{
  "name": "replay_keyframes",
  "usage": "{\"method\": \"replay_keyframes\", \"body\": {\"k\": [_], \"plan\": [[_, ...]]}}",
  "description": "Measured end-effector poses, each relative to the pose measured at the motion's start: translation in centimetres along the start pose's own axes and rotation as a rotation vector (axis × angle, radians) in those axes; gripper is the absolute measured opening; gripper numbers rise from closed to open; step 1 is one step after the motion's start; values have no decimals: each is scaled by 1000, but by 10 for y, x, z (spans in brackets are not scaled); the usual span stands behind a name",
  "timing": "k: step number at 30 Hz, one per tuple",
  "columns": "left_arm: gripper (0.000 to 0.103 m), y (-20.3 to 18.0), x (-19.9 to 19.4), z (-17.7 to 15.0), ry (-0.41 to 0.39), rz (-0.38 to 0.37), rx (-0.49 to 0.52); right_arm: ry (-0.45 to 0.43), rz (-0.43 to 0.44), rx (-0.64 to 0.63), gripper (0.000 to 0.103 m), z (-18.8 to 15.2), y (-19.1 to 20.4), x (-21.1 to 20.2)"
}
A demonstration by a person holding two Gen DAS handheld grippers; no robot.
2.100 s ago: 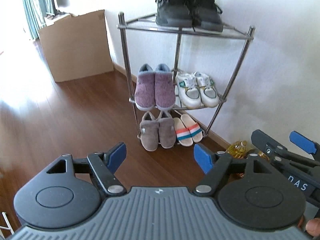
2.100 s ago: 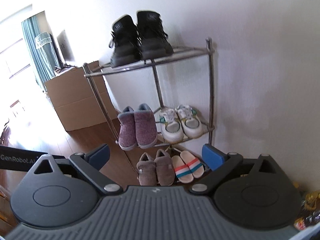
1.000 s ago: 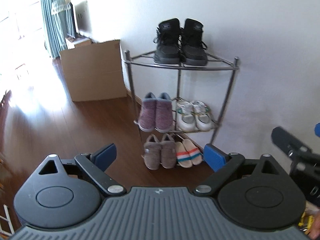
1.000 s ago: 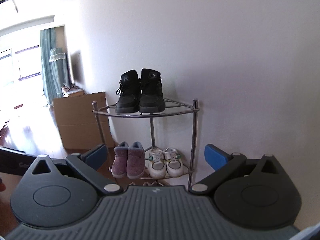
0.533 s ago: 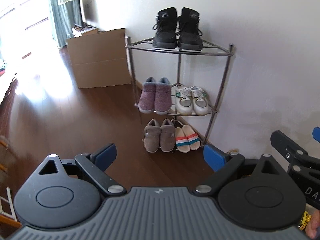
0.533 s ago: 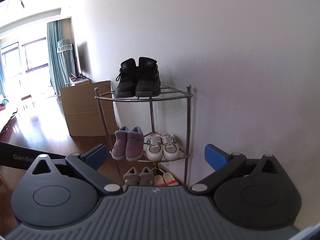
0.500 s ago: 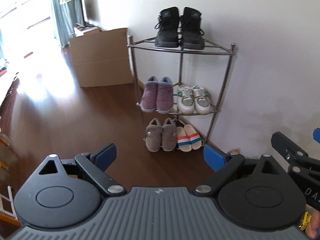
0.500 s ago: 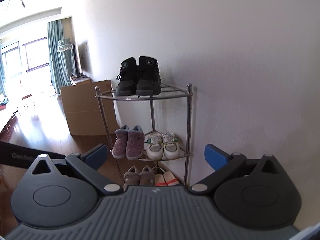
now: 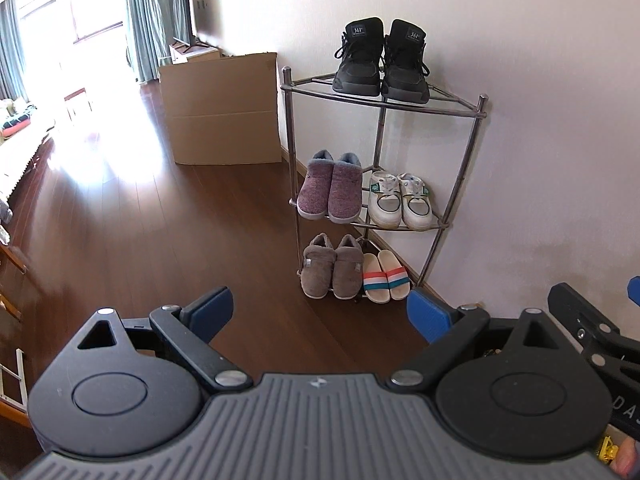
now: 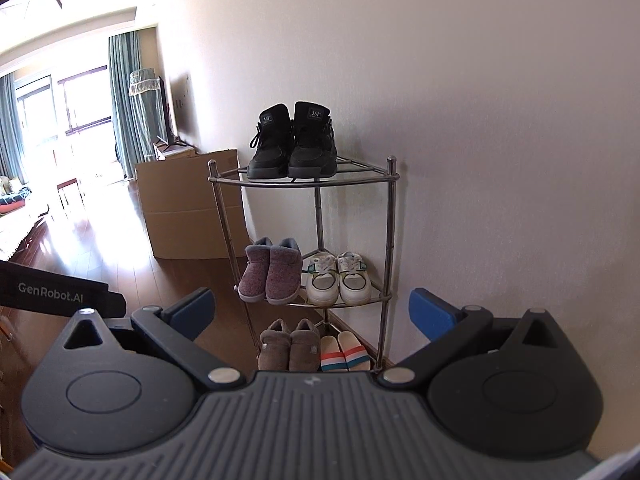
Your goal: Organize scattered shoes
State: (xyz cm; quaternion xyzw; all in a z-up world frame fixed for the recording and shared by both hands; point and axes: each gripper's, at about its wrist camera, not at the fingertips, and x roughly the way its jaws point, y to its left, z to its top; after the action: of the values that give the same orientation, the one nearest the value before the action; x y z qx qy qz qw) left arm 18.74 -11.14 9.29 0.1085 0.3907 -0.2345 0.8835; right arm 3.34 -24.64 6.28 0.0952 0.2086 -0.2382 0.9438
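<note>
Legible markings: three items.
Black high-top sneakers (image 9: pixel 380 60) on the rack's top shelf: each tongue carries a white label reading "361°". Left gripper body (image 10: pixel 52 292), seen in the right wrist view: white lettering "GenRobot.AI". Right gripper body (image 9: pixel 624 412), at the left wrist view's edge: partial letters "DAS", remainder cut off.

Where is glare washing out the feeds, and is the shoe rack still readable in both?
Left wrist view: window light blows out the floor at upper left; the shoe rack is sharp, and the black sneakers show their tongue labels. Right wrist view: the windows are overexposed and fisheye bends the walls, but the rack is evenly lit and clear.
</note>
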Motion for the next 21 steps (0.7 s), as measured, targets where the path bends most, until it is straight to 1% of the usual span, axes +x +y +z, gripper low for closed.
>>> {"method": "replay_keyframes", "body": {"k": [4, 7, 13, 17, 20, 21], "plan": [[96, -2, 4, 0, 8, -12, 16, 16, 8, 14, 102, 1, 2, 1], [96, -4, 9, 2, 13, -28, 33, 10, -10, 22, 102, 0, 4, 0], [96, -4, 18, 11, 5, -81, 105, -15, -65, 33, 102, 4, 15, -2], [96, 9, 25, 19, 18, -102, 159, -16, -107, 67, 102, 6, 29, 1], [96, 23, 27, 23, 28, -102, 182, 15, -122, 63, 102, 7, 48, 9], [96, 33, 28, 25, 23, -100, 189, 18, -129, 56, 102, 6, 55, 11]]}}
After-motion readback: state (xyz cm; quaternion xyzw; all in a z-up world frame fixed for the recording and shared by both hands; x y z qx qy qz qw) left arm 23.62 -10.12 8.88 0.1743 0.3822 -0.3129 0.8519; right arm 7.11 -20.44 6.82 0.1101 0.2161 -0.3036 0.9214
